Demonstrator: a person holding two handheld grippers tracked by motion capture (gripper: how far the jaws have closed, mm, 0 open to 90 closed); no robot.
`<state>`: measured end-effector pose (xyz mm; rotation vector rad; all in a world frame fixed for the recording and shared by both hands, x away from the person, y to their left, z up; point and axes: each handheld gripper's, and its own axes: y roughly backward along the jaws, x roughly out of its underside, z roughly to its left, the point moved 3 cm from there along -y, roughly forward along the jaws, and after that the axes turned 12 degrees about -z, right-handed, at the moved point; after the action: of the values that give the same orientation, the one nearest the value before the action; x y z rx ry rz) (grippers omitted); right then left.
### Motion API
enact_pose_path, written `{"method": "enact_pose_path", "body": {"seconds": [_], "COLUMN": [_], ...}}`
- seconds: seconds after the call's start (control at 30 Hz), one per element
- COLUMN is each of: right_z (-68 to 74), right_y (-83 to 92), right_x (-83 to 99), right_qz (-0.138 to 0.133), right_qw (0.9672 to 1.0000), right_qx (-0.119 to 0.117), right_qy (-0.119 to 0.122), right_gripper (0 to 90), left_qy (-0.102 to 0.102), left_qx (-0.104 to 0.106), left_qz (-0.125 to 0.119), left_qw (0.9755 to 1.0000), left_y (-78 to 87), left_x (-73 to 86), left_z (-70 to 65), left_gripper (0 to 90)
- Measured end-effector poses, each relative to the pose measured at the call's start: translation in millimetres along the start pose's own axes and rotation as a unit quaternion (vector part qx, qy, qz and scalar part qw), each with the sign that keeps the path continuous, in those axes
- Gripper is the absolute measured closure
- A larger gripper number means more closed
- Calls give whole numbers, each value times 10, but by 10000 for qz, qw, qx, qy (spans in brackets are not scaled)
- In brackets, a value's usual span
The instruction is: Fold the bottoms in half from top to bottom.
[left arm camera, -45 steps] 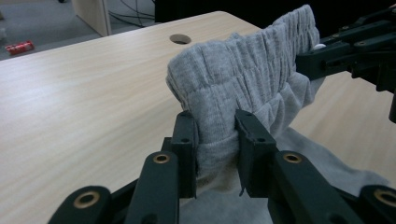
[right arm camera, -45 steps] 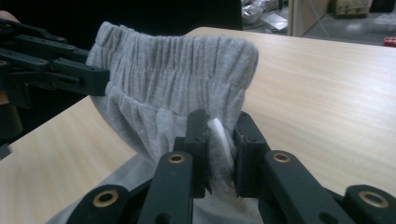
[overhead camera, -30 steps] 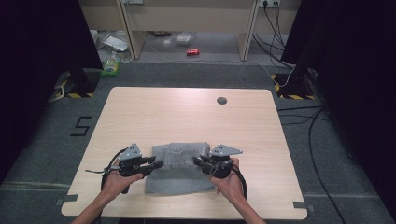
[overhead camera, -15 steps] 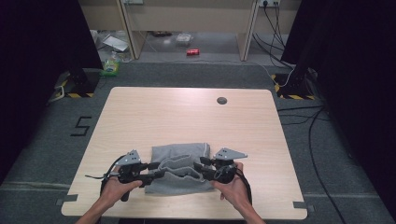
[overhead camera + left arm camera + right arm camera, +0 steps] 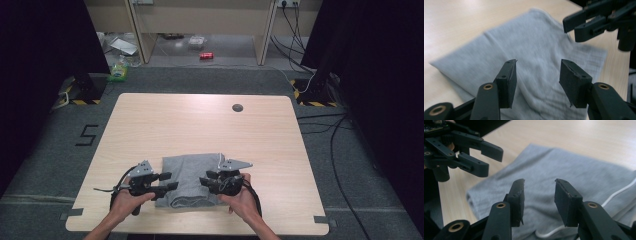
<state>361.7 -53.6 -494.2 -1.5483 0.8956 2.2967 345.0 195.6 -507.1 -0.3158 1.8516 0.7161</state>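
A folded grey garment (image 5: 190, 172) with a white drawstring (image 5: 619, 192) lies flat near the table's front edge. My left gripper (image 5: 171, 181) is at its left side, jaws apart over the cloth (image 5: 531, 47) and pressing nothing. My right gripper (image 5: 204, 181) faces it from the right side, jaws also apart above the cloth (image 5: 569, 167). Both pairs of jaws have just been opening, with only the cloth lying below the gap. In the left gripper view (image 5: 537, 75) the right gripper (image 5: 579, 23) is at the upper right. In the right gripper view (image 5: 539, 192) the left gripper (image 5: 486, 157) is at the upper left.
The light wooden table (image 5: 200, 125) has a round dark grommet (image 5: 237, 107) near its far edge. On the floor beyond lie a red can (image 5: 206, 55) and cables (image 5: 345, 125) at the right. Bare tabletop stretches behind the garment.
Both grippers' jaws have spread apart and let go of the cloth. The hands have drawn slightly toward the table's front edge, and the garment has settled flat.
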Motion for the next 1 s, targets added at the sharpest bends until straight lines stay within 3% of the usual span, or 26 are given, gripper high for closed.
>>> {"method": "enact_pose_path", "body": {"seconds": [0.13,0.23,0.43,0.5,0.73,1.0], "right_z": [69,111,132,124,57,-206], "right_y": [20,46,42,47,60,3], "right_x": [152,305,353,291,89,-156], "right_qz": [243,486,513,495,187,-32], "right_qw": [9997,9982,9974,9978,9990,9982], "right_qx": [-78,42,127,148,181,507], "right_qy": [42,349,483,408,361,308], "right_gripper": [582,561,519,441,395,380], "left_qy": [-197,-317,-657,-604,-195,34], "left_qx": [-5,-58,-187,-193,-366,-779], "left_qz": [210,265,327,295,142,107], "left_qw": [9996,9991,9971,9976,9990,9969], "left_y": [-1,0,-10,0,12,-15], "left_x": [155,230,214,178,25,-93], "left_z": [-101,-149,-206,-192,35,328], "left_gripper": [455,452,446,421,380,338]}}
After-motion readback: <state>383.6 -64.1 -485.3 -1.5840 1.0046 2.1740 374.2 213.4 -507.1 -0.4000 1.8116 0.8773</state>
